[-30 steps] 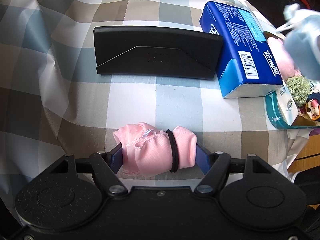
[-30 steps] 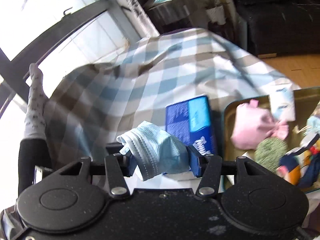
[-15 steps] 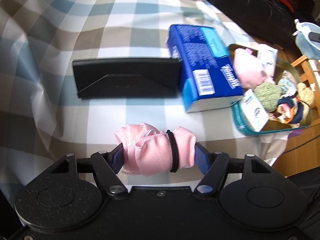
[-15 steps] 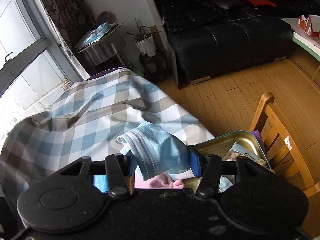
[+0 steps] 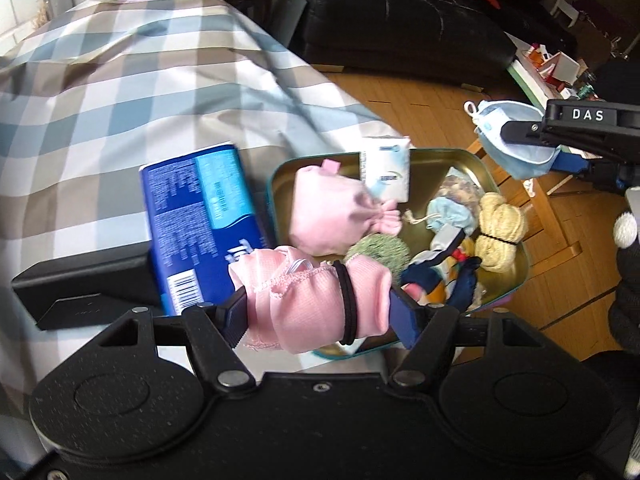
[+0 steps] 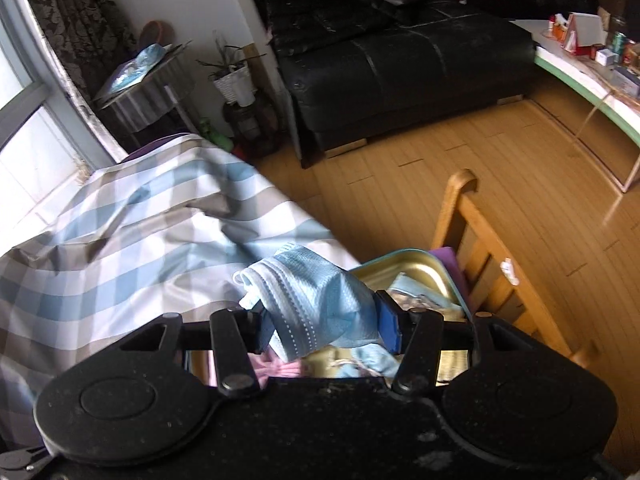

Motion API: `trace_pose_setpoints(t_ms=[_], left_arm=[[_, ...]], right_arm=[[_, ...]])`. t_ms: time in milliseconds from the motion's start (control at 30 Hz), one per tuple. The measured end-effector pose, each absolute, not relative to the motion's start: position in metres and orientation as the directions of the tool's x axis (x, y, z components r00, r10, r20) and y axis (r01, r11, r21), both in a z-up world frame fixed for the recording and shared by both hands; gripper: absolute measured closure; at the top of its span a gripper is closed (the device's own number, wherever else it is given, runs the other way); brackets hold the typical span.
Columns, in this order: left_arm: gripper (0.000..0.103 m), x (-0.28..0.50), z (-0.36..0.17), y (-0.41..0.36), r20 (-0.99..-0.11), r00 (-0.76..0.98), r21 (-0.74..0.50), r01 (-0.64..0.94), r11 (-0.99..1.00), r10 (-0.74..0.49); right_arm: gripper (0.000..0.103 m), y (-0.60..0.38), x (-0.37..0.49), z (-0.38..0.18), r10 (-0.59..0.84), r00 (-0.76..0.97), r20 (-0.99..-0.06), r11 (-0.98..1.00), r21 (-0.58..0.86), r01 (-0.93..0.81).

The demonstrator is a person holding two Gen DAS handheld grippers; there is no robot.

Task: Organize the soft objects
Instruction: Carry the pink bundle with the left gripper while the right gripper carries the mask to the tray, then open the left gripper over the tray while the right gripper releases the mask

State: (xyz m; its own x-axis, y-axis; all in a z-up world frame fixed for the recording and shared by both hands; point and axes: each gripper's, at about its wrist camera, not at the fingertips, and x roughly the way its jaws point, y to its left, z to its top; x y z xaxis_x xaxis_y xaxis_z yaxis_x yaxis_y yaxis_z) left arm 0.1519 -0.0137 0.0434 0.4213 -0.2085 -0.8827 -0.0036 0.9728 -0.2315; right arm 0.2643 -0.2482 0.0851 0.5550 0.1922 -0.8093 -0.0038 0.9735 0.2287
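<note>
My left gripper is shut on a pink cloth roll bound with a black hair tie, held over the near left rim of a teal metal tin. The tin holds a pink pouch, a tissue pack, a green ball, a yellow yarn bundle and other soft items. My right gripper is shut on a light blue face mask, above the tin; it also shows in the left wrist view right of the tin.
A blue tissue box and a black folded stand lie on the checked tablecloth left of the tin. A wooden chair stands beside the table edge. A black sofa is beyond, on wooden floor.
My left gripper has swung right with the pink roll, from over the cloth to the tin. My right gripper has carried the mask over the tin.
</note>
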Motion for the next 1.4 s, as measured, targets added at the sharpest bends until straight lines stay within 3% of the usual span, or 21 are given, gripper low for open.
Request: trace_pose_setpoints(t_ms=[633, 700, 800, 1400], left_arm=[[0.035, 0.236, 0.018, -0.113, -0.880, 0.365, -0.291, 0.093, 0.952, -0.304], [0.034, 0.236, 0.016, -0.114, -0.883, 0.363, -0.286, 0.091, 0.954, -0.299], [0.024, 0.235, 0.014, -0.110, -0.886, 0.362, -0.285, 0.072, 0.956, -0.291], [0.021, 0.227, 0.009, -0.093, -0.897, 0.364, -0.257, 0.035, 0.966, -0.252]], right_arm=[[0.052, -0.302, 0.259, 0.080, 0.204, 0.544, -0.814, 0.941, 0.316, 0.119], [0.052, -0.304, 0.259, 0.081, 0.202, 0.549, -0.811, 0.938, 0.321, 0.129], [0.052, -0.304, 0.257, 0.081, 0.200, 0.548, -0.813, 0.939, 0.319, 0.131], [0.048, -0.298, 0.261, 0.077, 0.186, 0.518, -0.835, 0.950, 0.287, 0.121]])
